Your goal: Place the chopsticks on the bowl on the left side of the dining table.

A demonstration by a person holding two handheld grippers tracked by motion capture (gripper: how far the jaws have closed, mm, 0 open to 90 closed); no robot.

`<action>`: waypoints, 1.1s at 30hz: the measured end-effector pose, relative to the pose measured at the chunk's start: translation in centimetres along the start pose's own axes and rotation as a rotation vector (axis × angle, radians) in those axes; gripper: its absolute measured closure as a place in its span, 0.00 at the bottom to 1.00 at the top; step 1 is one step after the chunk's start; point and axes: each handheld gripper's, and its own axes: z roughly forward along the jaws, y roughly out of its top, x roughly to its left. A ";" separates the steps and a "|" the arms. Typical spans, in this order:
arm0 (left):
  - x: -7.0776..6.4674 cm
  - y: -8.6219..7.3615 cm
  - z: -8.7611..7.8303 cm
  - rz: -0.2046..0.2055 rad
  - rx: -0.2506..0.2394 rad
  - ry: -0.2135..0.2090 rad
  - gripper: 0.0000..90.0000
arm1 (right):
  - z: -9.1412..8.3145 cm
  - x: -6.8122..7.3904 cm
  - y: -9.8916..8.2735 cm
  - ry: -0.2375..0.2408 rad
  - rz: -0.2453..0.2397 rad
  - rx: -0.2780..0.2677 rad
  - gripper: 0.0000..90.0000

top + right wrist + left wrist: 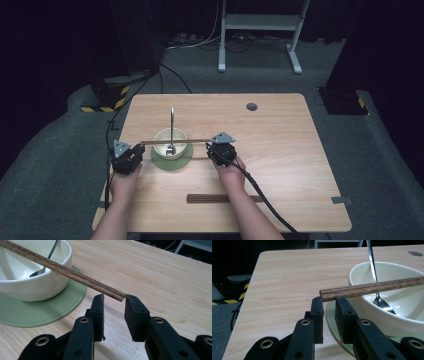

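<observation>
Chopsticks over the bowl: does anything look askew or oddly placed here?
Nothing spilled or damaged. One oddity: the wooden chopsticks lie bridged across the cream bowl, ends at the left gripper and right gripper, while the spoon leans steeply inside the bowl.

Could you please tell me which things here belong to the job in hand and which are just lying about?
In the job:
- wooden chopsticks laid across the bowl, each end between a gripper's fingers
- left gripper
- right gripper
- green plate
- spoon

Lying about:
- dark wooden strip
- white frame on the floor
</observation>
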 end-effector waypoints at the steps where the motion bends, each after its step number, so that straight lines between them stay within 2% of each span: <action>1: 0.0 0.0 0.0 -0.001 -0.001 0.000 0.85 | 0.0 0.0 0.0 -0.002 -0.002 -0.002 0.78; 8: 0.1 0.0 0.0 -0.008 -0.002 0.002 0.85 | -0.1 0.1 -0.1 -0.015 -0.008 0.000 0.78; 14: 0.1 0.0 0.0 -0.014 -0.002 0.005 0.85 | -0.3 0.0 -0.5 -0.027 0.003 -0.003 0.86; 18: 0.1 0.0 0.1 -0.019 -0.004 0.006 0.85 | -0.4 -0.1 -0.7 -0.030 -0.008 -0.006 0.90; 33: 0.1 0.0 0.0 -0.018 0.000 0.005 0.86 | -0.3 -0.2 -0.7 -0.034 0.000 -0.020 0.92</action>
